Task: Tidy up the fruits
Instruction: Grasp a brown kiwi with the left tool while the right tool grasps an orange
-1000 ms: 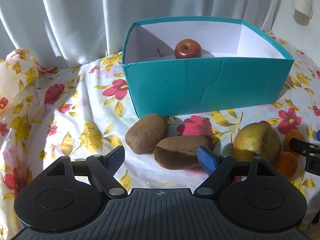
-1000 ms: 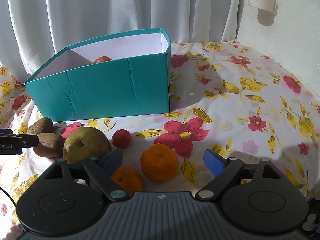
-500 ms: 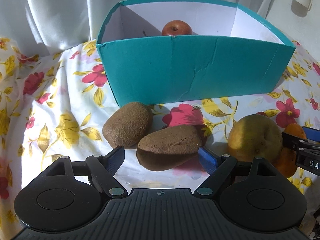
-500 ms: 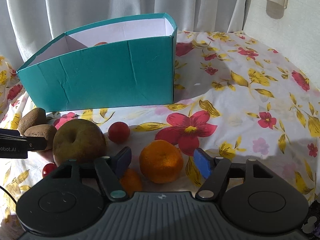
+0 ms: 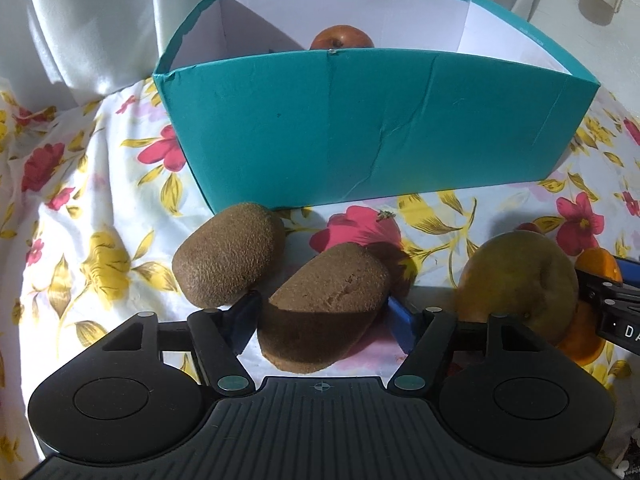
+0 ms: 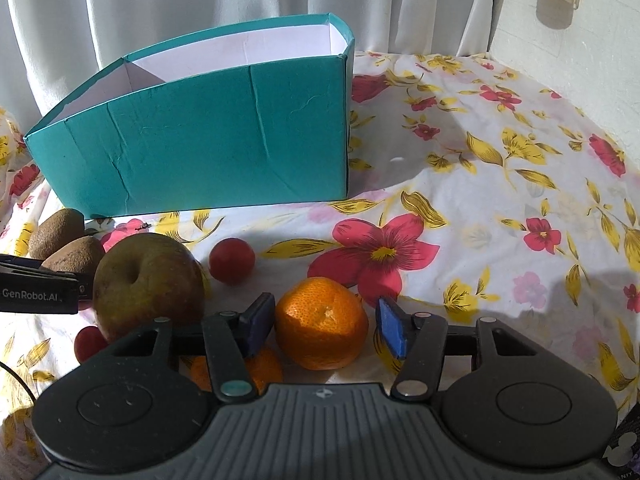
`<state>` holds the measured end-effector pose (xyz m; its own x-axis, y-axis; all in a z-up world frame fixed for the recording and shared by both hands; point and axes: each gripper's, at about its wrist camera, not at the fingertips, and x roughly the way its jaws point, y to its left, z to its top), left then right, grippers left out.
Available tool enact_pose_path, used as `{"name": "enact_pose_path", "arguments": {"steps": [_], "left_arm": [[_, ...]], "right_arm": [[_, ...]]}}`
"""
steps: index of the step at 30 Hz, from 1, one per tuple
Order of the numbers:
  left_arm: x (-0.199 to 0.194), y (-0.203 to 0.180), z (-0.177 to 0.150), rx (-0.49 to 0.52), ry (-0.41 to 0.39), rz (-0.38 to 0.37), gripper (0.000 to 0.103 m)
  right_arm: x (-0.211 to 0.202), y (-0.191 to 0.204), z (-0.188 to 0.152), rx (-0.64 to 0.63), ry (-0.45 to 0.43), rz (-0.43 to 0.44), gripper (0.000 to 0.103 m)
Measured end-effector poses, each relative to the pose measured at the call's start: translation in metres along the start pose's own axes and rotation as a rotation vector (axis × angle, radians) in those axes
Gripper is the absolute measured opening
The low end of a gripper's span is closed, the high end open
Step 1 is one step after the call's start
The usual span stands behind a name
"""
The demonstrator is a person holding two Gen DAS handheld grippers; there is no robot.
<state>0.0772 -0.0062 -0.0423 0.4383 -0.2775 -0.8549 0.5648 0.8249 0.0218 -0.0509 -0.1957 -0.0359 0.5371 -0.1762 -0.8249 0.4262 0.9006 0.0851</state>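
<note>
Both tools have dropped closer to the fruit over the last second. The left hand-held gripper [image 5: 322,318] is closing around the nearer kiwi [image 5: 326,306], the right hand-held gripper [image 6: 326,326] around the orange [image 6: 322,322]; neither is clamped yet, so both fruits remain on the tabletop [image 6: 500,208] before the teal box [image 6: 208,140].

Right gripper [image 6: 326,322] fingers closing around orange [image 6: 321,323], left pad touching, right pad apart.

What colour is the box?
Teal outside, white inside. The box shows best in the left wrist view.
</note>
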Motion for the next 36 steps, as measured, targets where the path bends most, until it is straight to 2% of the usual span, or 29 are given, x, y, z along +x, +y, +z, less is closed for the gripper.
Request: {"name": "enact_pose_path", "arguments": {"steps": [4,7,14,29,36], "left_arm": [[-0.0003,0.0015,-0.0009,0.003,-0.007,-0.01,0.069],[-0.0012,0.0022,-0.0023,0.005,-0.014,-0.013,0.069],[-0.0022,0.0002,-0.008,0.027,-0.049,-0.005,0.069],[-0.0027,0.0028,-0.0098,0.055,-0.065,-0.024,0.071],[-0.0037,0.0016,-0.0079,0.074,-0.064,-0.033,0.066]], "right_arm": [[0.0,0.0,-0.0002,-0.004,0.002,0.001,0.053],[-0.0007,0.0015,0.0005,-0.01,0.005,0.008,0.047],[0.0005,0.0027,-0.0003,-0.026,0.0,0.007,0.047],[0.0014,0.0024,-0.0003,-0.023,-0.006,0.001,0.047],[0.0011,0.0022,-0.0007,-0.017,-0.01,0.002,0.046]]}}
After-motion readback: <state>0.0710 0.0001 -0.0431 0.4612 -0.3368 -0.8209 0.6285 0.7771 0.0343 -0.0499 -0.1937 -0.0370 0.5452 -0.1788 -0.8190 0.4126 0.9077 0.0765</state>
